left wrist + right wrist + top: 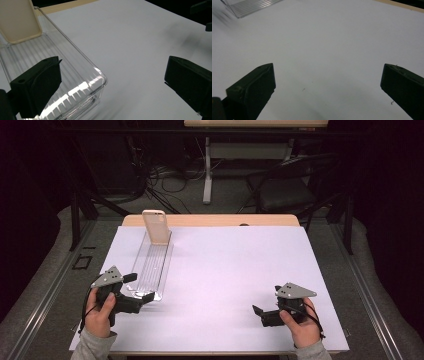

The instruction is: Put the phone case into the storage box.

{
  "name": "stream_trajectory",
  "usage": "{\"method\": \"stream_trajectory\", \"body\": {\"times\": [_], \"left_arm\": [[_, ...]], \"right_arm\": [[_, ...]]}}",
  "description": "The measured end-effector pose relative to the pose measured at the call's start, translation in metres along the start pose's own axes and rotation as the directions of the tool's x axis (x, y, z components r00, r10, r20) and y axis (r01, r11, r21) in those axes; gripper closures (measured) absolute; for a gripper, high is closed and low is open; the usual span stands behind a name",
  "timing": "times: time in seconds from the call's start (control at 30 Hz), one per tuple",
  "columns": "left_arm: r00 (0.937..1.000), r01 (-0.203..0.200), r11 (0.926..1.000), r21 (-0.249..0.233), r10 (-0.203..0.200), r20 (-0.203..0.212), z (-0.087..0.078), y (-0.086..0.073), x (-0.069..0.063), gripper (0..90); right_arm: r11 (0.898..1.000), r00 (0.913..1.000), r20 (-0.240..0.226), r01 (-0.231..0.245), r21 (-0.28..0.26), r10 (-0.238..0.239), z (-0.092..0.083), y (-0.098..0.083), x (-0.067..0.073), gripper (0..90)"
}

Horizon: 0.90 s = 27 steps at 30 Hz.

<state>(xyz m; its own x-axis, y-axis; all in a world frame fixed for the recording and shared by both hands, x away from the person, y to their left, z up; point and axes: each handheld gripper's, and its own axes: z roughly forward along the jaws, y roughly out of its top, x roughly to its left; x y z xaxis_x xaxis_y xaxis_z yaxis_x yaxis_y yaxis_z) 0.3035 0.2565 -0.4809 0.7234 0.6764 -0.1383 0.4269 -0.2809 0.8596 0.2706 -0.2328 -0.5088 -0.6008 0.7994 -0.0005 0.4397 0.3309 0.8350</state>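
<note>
The left tool [142,296] was wide open at the near end of the long clear plastic tray [152,265], one jaw over its rim. A beige phone case [155,226] leaned at the tray's far end. The tray looked light, stiff and slippery, so its near wall seemed best to pinch. Far right of the tray, the right tool [260,312] was open and empty.

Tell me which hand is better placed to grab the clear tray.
Left. The left tongs are open at the clear tray, at its near corner; the right tongs sit far across the white sheet.
</note>
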Motion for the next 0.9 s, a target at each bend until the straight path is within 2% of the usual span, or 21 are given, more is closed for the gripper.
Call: {"method": "stream_trajectory", "body": {"times": [0.27, 0.47, 0.53, 0.63, 0.9], "left_arm": [[0.9999, 0.008, 1.0000, -0.003, -0.008, -0.007, -0.002, -0.008, 0.004, 0.9], [0.9999, -0.003, 0.9999, -0.016, 0.002, -0.014, -0.006, -0.016, 0.007, 0.9], [0.9999, 0.000, 0.9998, -0.021, 0.000, -0.013, -0.006, -0.018, 0.006, 0.9], [0.9997, -0.017, 0.9997, -0.019, 0.017, -0.016, -0.006, -0.021, 0.005, 0.9], [0.9999, -0.008, 0.9997, -0.022, 0.008, -0.011, -0.006, -0.027, 0.004, 0.9]], "right_arm": [[1.000, 0.9999, 0.010, -0.006, -0.001, 0.006, 0.003, -0.005, -0.002, 0.0], [1.000, 0.9999, 0.007, -0.011, -0.019, 0.012, 0.003, -0.007, -0.002, 0.0], [1.000, 1.0000, 0.002, -0.006, -0.020, 0.006, 0.004, -0.008, -0.001, 0.0], [1.000, 1.0000, 0.001, -0.003, -0.020, 0.003, 0.005, -0.008, 0.000, 0.0], [1.000, 1.0000, -0.006, -0.001, -0.013, 0.001, 0.008, -0.011, 0.001, 0.0]]}}
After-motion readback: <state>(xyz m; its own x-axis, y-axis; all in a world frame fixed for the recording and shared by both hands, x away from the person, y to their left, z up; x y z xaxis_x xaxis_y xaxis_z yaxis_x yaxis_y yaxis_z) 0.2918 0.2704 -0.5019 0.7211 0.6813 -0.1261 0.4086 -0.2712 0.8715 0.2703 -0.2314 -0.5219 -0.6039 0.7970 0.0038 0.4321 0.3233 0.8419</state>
